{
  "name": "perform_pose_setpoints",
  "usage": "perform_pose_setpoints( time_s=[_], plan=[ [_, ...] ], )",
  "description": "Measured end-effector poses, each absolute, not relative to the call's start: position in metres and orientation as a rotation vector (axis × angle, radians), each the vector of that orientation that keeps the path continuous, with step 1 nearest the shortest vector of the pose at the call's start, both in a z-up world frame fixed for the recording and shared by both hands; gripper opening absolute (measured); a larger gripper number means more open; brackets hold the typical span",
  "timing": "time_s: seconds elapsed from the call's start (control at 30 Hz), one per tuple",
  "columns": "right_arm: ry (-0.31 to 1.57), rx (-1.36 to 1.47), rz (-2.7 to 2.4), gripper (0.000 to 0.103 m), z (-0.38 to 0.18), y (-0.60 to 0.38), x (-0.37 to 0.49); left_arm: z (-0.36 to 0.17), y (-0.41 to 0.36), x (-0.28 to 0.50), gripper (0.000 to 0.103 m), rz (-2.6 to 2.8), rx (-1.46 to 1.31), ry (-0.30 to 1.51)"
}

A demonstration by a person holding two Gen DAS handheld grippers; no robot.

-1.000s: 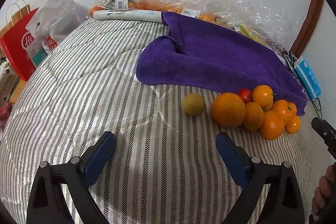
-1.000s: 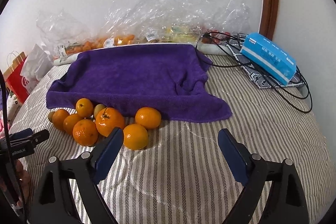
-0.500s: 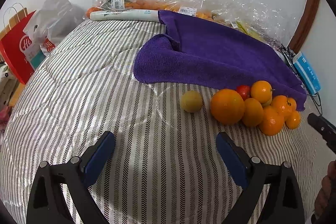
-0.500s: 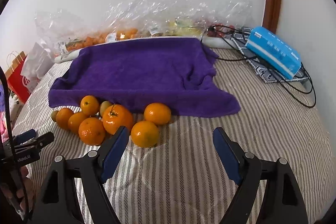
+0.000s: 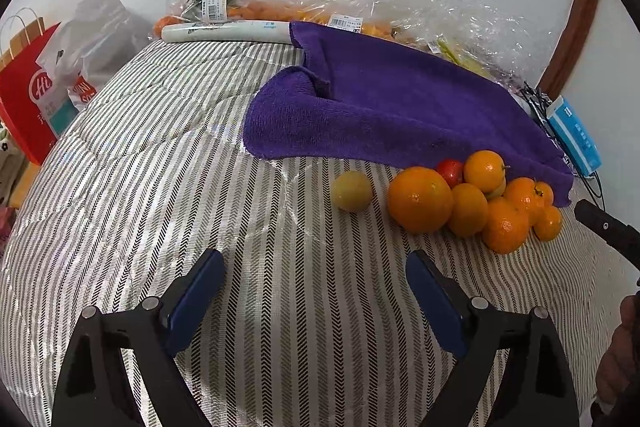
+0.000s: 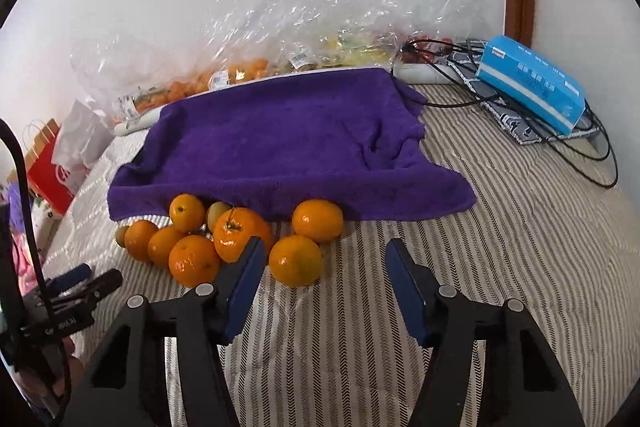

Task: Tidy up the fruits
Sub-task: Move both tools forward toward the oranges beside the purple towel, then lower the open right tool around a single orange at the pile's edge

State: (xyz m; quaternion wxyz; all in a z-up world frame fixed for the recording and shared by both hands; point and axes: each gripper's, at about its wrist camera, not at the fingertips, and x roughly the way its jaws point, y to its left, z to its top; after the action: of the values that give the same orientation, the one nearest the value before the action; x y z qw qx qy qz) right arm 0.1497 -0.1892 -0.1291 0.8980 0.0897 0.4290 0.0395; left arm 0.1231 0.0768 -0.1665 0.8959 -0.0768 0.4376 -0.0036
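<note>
Left claw [image 5: 314, 277] hovers over the striped bed [image 5: 120, 187], its blue pads [image 5: 196, 299] set wide apart with nothing between them, having just closed in a touch. Ahead and to the right is a clump of oranges [image 5: 472, 203] all touching each other, the big one [image 5: 420, 199] at the near-left end, plus a small red fruit [image 5: 451, 171] tucked behind. A yellowish lemon [image 5: 353, 191] sits just left of the big one, a little apart. A purple towel [image 5: 400, 107] lies behind them, its front edge right by the fruit. Crinkly clear bags [image 5: 380, 3] sit against the wall, a white tube [image 5: 226, 31] in front of them. A red paper bag [image 5: 28, 99] is off to the left and a blue box [image 5: 574, 135] at far right. The other claw [image 5: 608, 231] pokes in at the right edge.
</note>
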Motion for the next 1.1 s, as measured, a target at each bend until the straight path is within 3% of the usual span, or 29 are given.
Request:
perform_pose_setpoints(
  time_s=[1.1],
  plan=[
    [0.907,0.212,0.085,0.06,-0.146,-0.199,0.158,-0.167,0.077,0.124,0.091,-0.003,-0.152,0.906]
  ],
)
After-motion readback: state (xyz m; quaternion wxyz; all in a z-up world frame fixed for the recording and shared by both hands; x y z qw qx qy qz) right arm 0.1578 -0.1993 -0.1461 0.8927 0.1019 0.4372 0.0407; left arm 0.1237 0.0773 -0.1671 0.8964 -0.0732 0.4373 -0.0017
